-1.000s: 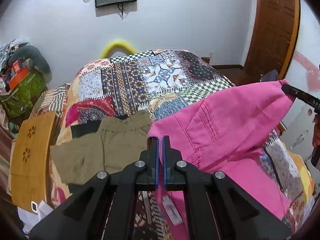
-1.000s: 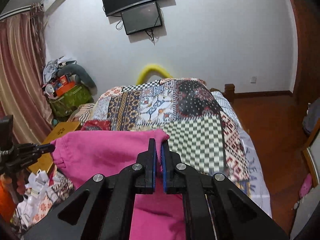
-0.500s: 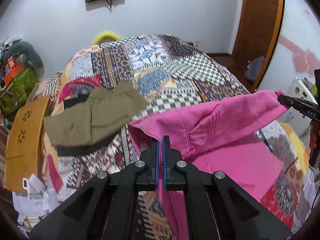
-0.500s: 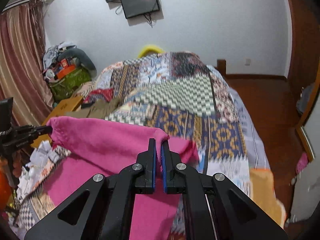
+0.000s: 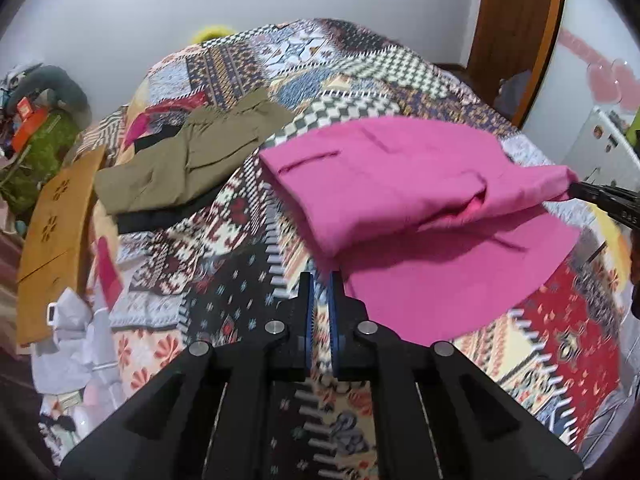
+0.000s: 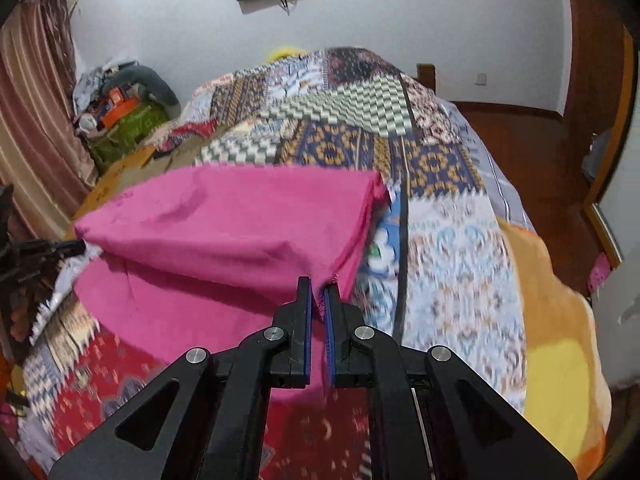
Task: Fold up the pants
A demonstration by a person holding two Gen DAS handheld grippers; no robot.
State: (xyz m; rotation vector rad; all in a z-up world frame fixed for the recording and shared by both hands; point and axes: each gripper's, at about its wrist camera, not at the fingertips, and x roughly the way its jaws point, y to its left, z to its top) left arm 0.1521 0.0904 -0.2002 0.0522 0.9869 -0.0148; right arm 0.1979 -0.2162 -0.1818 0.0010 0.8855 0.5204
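Note:
The pink pants (image 5: 400, 184) lie folded over on the patchwork bedspread (image 5: 224, 280); they also show in the right wrist view (image 6: 224, 224). My left gripper (image 5: 320, 280) has its jaws slightly apart, and the pants' corner sits just beyond its tips; I see no cloth between them. My right gripper (image 6: 318, 284) has its jaws a little apart with a frayed pink edge still between the pads. The right gripper's tip (image 5: 600, 196) shows at the pants' far corner in the left wrist view.
Folded olive pants (image 5: 192, 156) lie on a dark garment at the bed's left. A wooden board (image 5: 56, 224) and white bags (image 5: 76, 344) sit at the left edge. A door (image 5: 516, 32) stands at the right. Clutter is piled by the curtain (image 6: 36, 120).
Both grippers lowered the pink pants onto the bed, folding the top layer over. Both pairs of jaws have parted slightly, and the left has let go of the cloth.

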